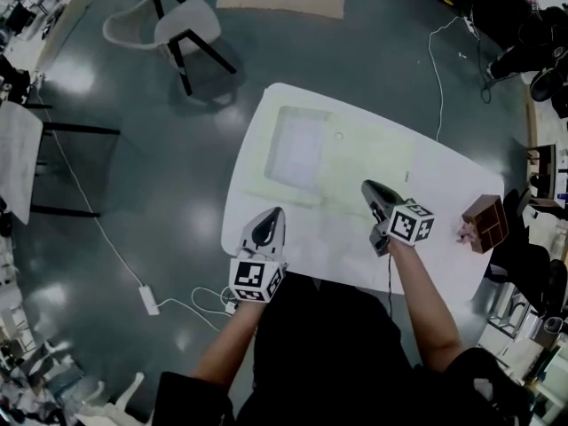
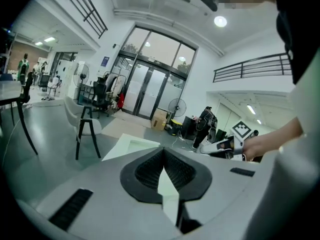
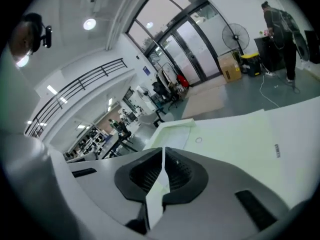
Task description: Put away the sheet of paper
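White table (image 1: 461, 185) in a grey-floored hall carries an open pale green folder (image 1: 377, 162); the sheet of paper (image 1: 297, 145) lies in its left half. The left gripper (image 1: 269, 218) and right gripper (image 1: 371, 191) hover at the near edge, jaws together and seemingly empty. Likely next: pinch the flap's edge and fold it over.

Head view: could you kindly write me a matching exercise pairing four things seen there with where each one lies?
Things:
1 chair
2 brown box
3 pale green folder
4 power strip

Places:
A on the floor, off the near left corner of the table
B at the right end of the table
C on the floor beyond the table's far left corner
D flat on the table's far half

Pairs: 1-C; 2-B; 3-D; 4-A
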Motion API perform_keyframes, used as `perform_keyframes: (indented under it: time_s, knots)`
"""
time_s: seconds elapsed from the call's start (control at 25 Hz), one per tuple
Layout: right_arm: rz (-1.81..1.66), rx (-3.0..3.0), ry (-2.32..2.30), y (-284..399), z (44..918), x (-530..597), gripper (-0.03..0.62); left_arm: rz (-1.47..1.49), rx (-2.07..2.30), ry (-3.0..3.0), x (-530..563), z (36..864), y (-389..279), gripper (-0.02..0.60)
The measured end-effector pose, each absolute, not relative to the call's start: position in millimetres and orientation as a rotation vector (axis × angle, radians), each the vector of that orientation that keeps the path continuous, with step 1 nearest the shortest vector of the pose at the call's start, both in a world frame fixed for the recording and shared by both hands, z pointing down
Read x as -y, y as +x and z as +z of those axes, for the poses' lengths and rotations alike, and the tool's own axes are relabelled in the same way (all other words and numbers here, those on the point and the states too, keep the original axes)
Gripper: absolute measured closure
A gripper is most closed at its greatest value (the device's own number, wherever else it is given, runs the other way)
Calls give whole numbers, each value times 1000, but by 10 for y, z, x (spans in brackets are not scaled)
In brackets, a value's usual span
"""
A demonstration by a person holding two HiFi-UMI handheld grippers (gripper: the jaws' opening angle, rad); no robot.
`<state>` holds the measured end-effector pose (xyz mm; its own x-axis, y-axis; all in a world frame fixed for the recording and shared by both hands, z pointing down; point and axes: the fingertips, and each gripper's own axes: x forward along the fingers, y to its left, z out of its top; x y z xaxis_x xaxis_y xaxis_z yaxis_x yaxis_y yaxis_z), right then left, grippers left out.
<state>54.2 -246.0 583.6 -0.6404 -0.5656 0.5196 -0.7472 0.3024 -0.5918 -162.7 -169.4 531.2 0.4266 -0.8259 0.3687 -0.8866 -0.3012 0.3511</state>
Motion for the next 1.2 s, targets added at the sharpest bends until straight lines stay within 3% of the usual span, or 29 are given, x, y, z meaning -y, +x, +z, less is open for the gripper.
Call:
perform_keyframes:
  time_s: [0.32,0.72,0.92,1.2]
  knots:
    - [1133,2496,1351,1420,4805,1381,591,169,1468,2285,1268,4759,-553,578]
    - [704,2400,1666,3167,4469,179,591,149,1263,2436,394,4561,1222,578]
    - [614,2388,1741,3660,4295,-266,591,190,1258,2518,1,4442,1636,578]
    - [546,2382,1783,3922,4169,-624,592,180,1324,2546,-236,4294,1725,578]
